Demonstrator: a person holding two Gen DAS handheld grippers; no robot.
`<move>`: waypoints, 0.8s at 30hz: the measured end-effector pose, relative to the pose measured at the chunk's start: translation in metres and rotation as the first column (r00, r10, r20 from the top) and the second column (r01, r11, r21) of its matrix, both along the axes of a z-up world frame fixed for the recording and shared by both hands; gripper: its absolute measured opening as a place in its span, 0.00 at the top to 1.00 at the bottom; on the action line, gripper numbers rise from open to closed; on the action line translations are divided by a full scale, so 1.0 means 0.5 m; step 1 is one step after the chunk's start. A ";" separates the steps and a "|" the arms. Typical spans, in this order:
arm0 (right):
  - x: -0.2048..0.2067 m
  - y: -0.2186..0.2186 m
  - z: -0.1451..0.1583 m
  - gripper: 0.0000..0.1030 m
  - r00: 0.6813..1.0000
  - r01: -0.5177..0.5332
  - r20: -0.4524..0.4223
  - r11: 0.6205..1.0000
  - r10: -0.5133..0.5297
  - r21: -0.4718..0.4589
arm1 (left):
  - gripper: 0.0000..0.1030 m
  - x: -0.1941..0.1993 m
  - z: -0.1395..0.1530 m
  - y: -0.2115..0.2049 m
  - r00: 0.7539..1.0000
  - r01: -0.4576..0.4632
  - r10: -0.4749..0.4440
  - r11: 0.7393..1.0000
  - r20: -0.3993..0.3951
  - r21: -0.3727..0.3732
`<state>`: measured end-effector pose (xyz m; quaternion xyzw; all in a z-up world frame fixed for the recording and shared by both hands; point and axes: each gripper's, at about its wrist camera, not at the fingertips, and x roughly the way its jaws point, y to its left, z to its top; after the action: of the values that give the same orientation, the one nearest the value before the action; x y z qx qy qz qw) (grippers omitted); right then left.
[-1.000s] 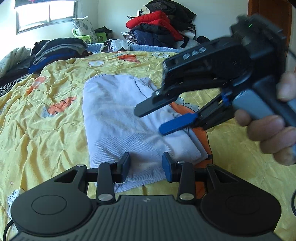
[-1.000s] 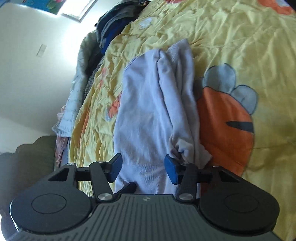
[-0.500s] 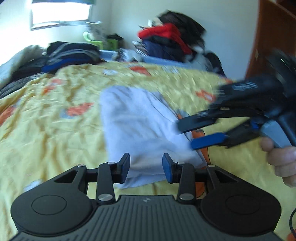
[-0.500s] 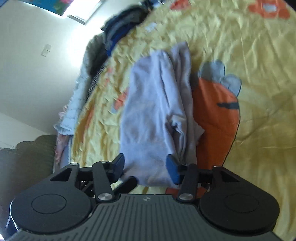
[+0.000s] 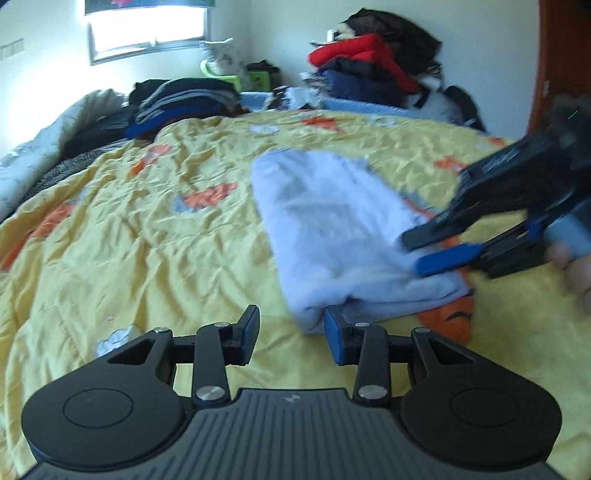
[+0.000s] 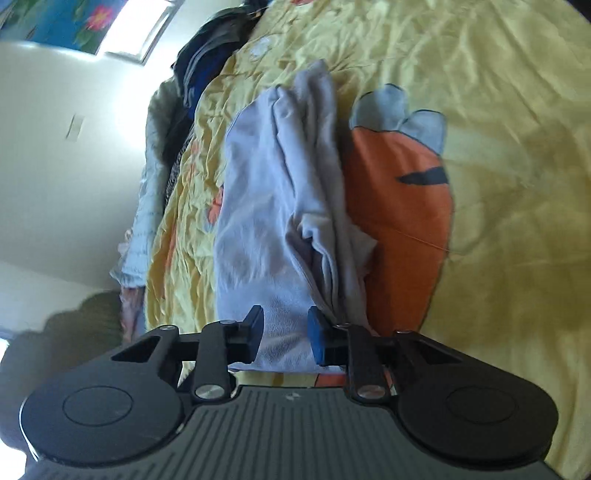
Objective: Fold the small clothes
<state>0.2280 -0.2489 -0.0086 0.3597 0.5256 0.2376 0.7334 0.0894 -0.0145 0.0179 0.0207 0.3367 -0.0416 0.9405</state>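
A pale lilac garment (image 5: 332, 229) lies partly folded lengthwise on the yellow bedspread (image 5: 147, 240). It also shows in the right wrist view (image 6: 280, 206), with bunched folds along its right side. My left gripper (image 5: 290, 334) is open and empty, just short of the garment's near left corner. My right gripper (image 6: 285, 334) is open, with its fingers over the garment's near edge. It shows in the left wrist view (image 5: 432, 247) as well, low over the garment's right side.
An orange carrot print (image 6: 399, 221) on the bedspread lies right of the garment. Stacks of dark folded clothes (image 5: 184, 103) and a red and navy heap (image 5: 369, 70) sit at the far side of the bed. A wall with a window (image 5: 147, 33) stands behind.
My left gripper has swung left, so the garment now sits to its right. My right gripper has dropped lower onto the garment's right side and its jaws have narrowed a little.
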 end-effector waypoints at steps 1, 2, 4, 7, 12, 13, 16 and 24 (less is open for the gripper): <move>-0.004 0.000 0.015 0.61 1.000 -0.003 0.020 1.000 0.003 -0.010 | 0.64 0.002 -0.002 -0.003 1.000 0.002 -0.002 1.000 -0.002 0.009; -0.007 0.004 0.033 0.48 0.999 -0.006 0.054 1.000 0.007 -0.016 | 0.64 0.006 -0.004 -0.007 1.000 0.009 -0.009 1.000 -0.002 0.015; -0.004 0.016 0.066 0.33 0.992 -0.020 0.122 1.000 0.019 0.002 | 0.64 0.011 -0.006 -0.026 0.999 0.041 -0.041 0.998 0.005 0.038; 0.042 0.051 0.089 0.29 0.987 -0.047 0.155 0.998 0.042 0.031 | 0.64 0.016 -0.014 -0.060 0.997 0.056 -0.061 0.993 0.047 0.106; 0.121 0.098 0.038 0.47 0.987 -0.023 0.152 0.978 0.055 -0.208 | 0.61 0.042 -0.036 -0.075 0.999 0.013 -0.020 0.985 0.042 0.173; 0.124 0.086 0.025 0.52 0.985 -0.014 0.165 0.980 0.048 -0.200 | 0.60 0.043 -0.035 -0.069 0.999 0.015 -0.021 0.987 0.036 0.161; 0.130 0.041 -0.001 0.55 0.994 0.026 0.103 0.997 -0.018 -0.074 | 0.59 0.044 -0.040 -0.057 0.999 0.022 -0.028 0.991 0.043 0.135; 0.151 0.053 0.104 0.27 0.979 0.047 0.201 0.997 -0.035 -0.055 | 0.58 0.002 0.039 -0.052 0.991 0.133 -0.134 0.990 0.012 0.048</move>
<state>0.3033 -0.2222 0.0435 0.3226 0.4488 0.2416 0.7976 0.0903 -0.0406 0.0372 0.0655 0.3283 -0.0965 0.9374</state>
